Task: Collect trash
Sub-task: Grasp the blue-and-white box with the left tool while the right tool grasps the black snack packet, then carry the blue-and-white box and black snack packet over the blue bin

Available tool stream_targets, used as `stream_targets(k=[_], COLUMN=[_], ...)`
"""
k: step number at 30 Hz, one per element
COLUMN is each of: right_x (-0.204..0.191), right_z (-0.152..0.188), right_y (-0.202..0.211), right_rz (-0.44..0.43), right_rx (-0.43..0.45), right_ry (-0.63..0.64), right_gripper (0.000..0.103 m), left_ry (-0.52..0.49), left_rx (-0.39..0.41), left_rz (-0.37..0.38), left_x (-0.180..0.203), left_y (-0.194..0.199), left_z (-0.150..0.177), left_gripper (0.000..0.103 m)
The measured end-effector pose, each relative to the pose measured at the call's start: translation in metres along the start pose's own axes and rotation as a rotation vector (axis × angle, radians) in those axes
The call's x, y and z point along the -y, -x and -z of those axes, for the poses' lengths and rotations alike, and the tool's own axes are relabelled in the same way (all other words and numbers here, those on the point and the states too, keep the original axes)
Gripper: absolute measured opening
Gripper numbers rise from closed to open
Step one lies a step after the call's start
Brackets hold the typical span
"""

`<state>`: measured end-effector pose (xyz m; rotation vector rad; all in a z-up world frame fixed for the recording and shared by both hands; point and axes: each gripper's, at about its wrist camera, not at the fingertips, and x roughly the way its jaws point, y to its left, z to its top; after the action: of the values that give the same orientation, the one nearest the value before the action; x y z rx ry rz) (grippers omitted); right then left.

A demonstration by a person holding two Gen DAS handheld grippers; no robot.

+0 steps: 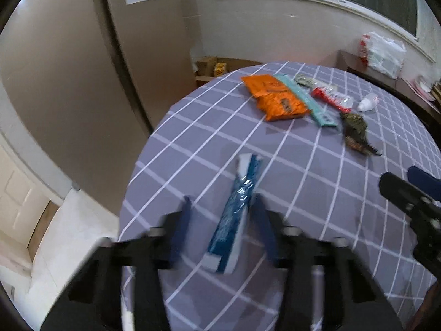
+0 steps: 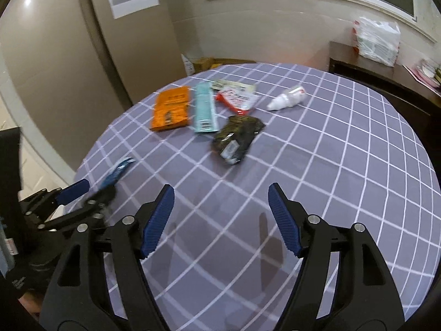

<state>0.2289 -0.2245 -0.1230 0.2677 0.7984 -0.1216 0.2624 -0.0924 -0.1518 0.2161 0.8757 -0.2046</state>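
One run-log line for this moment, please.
left gripper: open, blue wrapper between jaws | right gripper: open, empty | orange packet: on tablecloth, untouched

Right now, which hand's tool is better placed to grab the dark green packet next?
Right. The right tool is open, empty and faces the dark green packet; the left tool is busy, straddling the blue wrapper.
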Motion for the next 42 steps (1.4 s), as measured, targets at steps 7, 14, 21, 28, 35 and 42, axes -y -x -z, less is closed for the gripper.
stream_targets(k=[7, 14, 21, 28, 35, 42], right_x=[0.014, 0.004, -0.004, -0.022, -0.092, -0.195], right_z=[-0.023, -0.044, -0.043, -0.022, -0.006, 0.023], right_y=[-0.032, -0.058, -0.057, -0.018, 0.024, 0.043], right_rz=[0.011, 0.044, 0.095, 0.043, -0.098, -0.250], right_rx=[-0.027, -0.056, -0.050, 0.003, 0.033, 0.030], right_ry=[-0.049, -0.029, 0.026, 0.036, 0.160, 0.322], right_gripper=[0.071, 0.070, 0.032, 0.031, 0.031, 0.031], left_ry=[0.009, 0.098, 0.154, 0.207, 0.267, 0.343], left_rx=[0.025, 0.036, 0.056, 0.087, 0.113, 0.120], left_rz=[0.025, 0.108, 0.157, 0.153, 0.092, -0.009], left_x=[-0.002, -0.026, -0.044, -0.062, -0.099, -0.163], left_y=[-0.016, -0.018, -0.003, 0.025, 0.058, 0.086], left_z=[-0.025, -0.033, -0.026, -0.010, 0.023, 0.070], left_gripper=[0.008, 0.008, 0.008, 0.008, 0.008, 0.008])
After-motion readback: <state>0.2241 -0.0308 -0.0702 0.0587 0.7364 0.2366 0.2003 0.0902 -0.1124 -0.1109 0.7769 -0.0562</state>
